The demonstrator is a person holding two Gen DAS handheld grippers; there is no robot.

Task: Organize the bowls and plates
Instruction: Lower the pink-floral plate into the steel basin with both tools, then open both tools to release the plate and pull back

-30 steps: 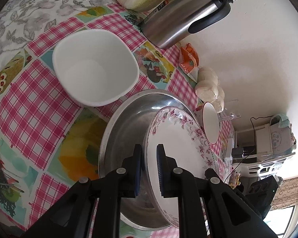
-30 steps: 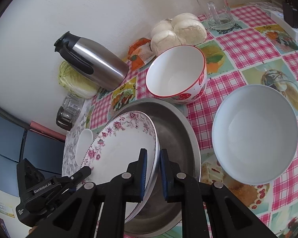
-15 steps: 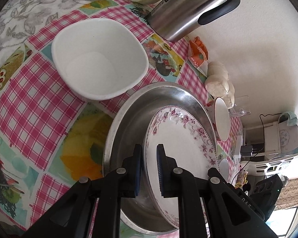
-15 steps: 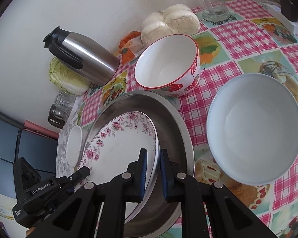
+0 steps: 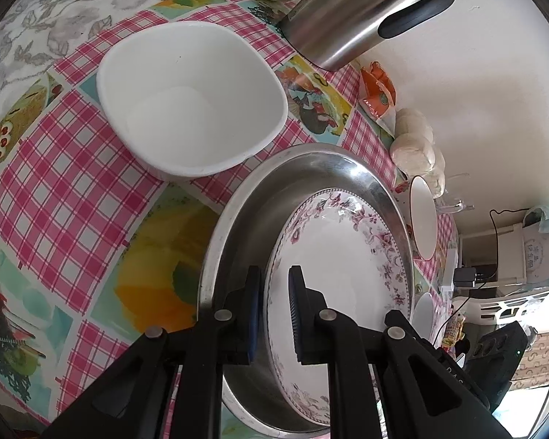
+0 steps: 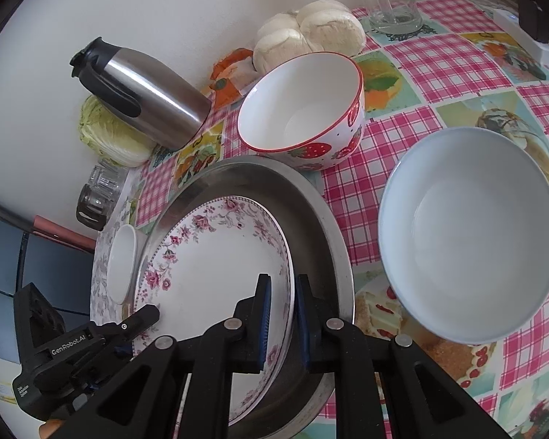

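A white plate with a pink floral rim (image 5: 340, 256) (image 6: 216, 256) is tilted inside a wide steel basin (image 5: 245, 219) (image 6: 311, 212). My left gripper (image 5: 276, 292) is shut on the plate's near rim. My right gripper (image 6: 282, 292) is shut on the opposite rim. The left gripper's black body (image 6: 73, 344) shows at the lower left of the right wrist view. A white squarish bowl (image 5: 190, 98) sits left of the basin. Behind the basin stands a strawberry-patterned bowl (image 6: 300, 109) (image 5: 422, 216), and a pale round bowl (image 6: 468, 234) sits to its right.
A steel thermos jug (image 5: 358, 11) (image 6: 146, 91), a cabbage (image 6: 106, 135), an orange packet (image 6: 230, 73) and bagged buns (image 6: 311, 33) line the wall. A glass mug (image 6: 391, 3) and a power strip (image 6: 523, 36) are at the far right. A glass jar (image 6: 99, 194) stands by the cabbage.
Both views have shifted slightly as the grippers tipped with the plate. The basin and bowls now look a little nearer. Both grips on the plate are unchanged.
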